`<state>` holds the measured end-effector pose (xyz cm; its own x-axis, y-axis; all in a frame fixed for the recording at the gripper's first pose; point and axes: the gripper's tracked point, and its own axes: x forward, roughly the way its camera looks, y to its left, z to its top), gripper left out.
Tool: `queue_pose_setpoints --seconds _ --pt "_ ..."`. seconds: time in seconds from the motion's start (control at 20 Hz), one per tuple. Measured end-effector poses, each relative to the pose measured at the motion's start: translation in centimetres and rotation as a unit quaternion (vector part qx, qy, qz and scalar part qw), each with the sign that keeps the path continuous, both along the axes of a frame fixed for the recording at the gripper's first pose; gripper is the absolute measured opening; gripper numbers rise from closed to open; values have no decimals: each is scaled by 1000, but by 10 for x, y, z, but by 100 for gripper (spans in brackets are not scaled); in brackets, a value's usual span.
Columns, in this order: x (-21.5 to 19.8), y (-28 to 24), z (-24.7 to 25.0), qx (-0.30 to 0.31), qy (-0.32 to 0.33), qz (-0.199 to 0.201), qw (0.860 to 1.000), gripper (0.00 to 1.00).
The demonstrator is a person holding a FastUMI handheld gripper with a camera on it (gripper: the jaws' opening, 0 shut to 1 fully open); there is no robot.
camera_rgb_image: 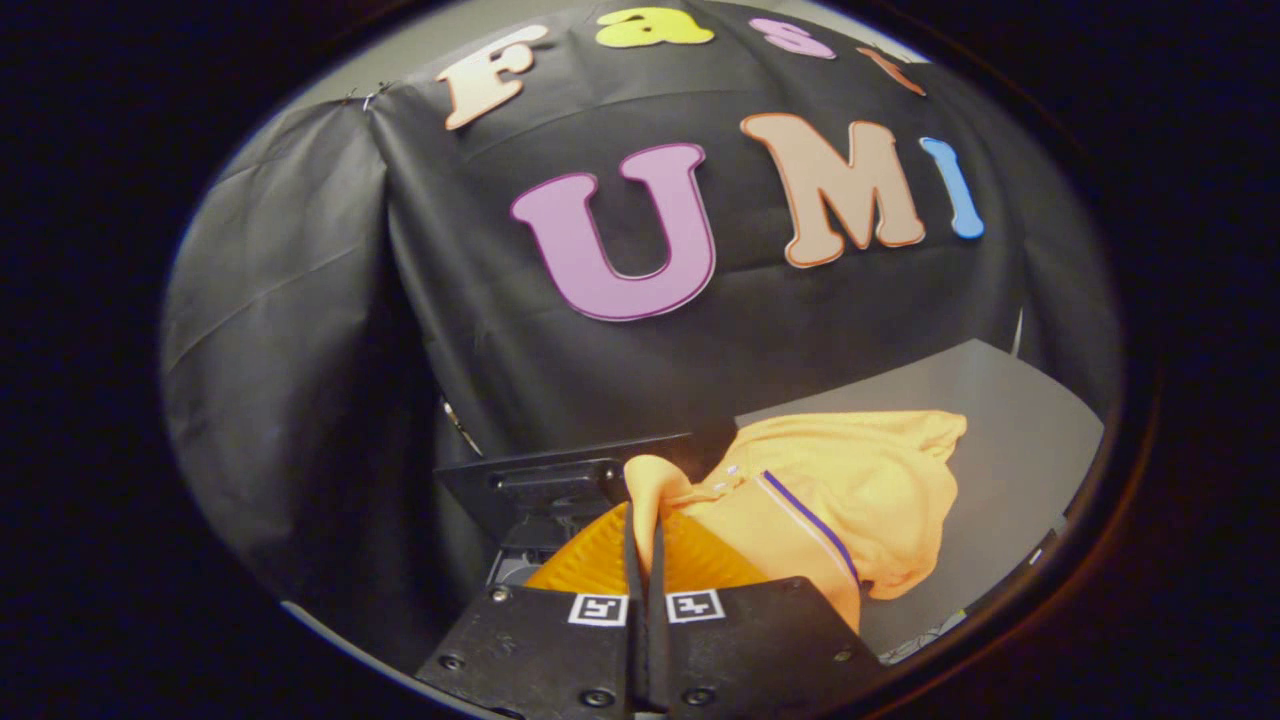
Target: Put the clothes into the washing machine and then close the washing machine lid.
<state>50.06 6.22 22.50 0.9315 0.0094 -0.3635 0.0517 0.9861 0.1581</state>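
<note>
An orange shirt [850, 490] with a purple-striped collar hangs from my gripper [645, 520]. The two fingers are shut on a fold of its fabric, which bunches up just above the fingertips. Most of the shirt trails to the right of the fingers, draped over a grey table top [1010, 440]. Just beyond the fingers and slightly left stands the washing machine's dark raised lid [545, 480], with a bit of the machine's opening [515, 565] showing under it. The shirt is lifted, not inside the machine.
Black cloth wall [330, 350] closes off the space behind and to the left of the machine. The grey table top extends to the right behind the shirt, with its edge at the far right.
</note>
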Motion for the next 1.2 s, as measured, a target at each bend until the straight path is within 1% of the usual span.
queue_pose_setpoints --seconds 0.35,0.5,0.65,0.75,0.8,0.9,0.95,1.0,1.05,1.1,1.2 --pt "46 63 -32 -9 19 31 999 0" --pt "57 84 -51 -28 34 43 998 0" --pt "73 102 -78 -5 54 44 998 0" --pt "79 102 -95 7 71 38 997 1" --pt "82 105 -102 17 77 37 996 2" --pt "87 108 -107 21 81 36 996 5" --pt "85 111 -109 23 80 43 996 5" --pt "86 114 -103 26 76 46 996 10" --pt "86 121 -100 27 74 54 995 22" --pt "87 126 -88 23 52 60 997 34" --pt "96 134 -59 -6 -5 69 998 59"
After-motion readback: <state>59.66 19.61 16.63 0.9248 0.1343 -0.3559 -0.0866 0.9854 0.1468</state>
